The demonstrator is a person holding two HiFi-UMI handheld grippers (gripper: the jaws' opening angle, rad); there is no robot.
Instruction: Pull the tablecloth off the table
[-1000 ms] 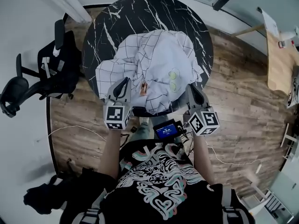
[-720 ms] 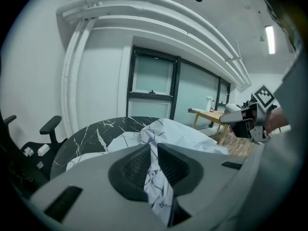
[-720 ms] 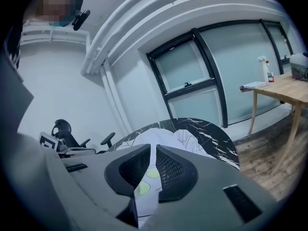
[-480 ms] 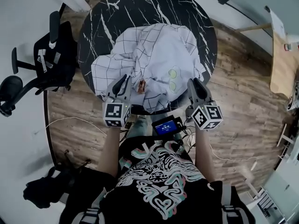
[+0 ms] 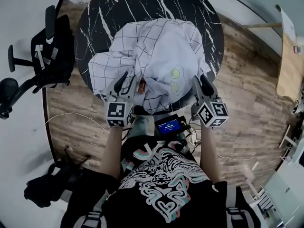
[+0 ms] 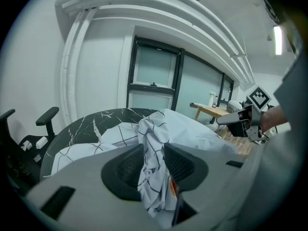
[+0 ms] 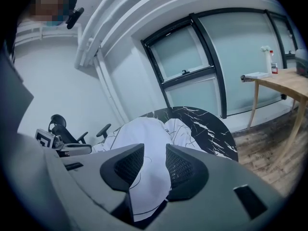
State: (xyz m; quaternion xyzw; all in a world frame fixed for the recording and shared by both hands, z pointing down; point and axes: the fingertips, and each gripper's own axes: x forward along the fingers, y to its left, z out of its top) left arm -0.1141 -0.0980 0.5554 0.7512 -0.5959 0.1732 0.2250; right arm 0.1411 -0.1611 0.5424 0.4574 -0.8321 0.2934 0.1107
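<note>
Just now left tongs (image 5: 128, 80) and right tongs (image 5: 201, 82) have been opening, tablecloth (image 5: 161, 51) slack between each pair. Cloth sits heaped on counter (image 5: 142, 8); pull looks unfinished.

The white tablecloth (image 5: 156, 56) carries a thin black grid, the black table (image 5: 142, 4) white veins.

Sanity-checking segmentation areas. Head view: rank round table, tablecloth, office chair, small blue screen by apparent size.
1. round table
2. tablecloth
3. office chair, near the tablecloth's extent and farther away, so unsure
4. small blue screen
</note>
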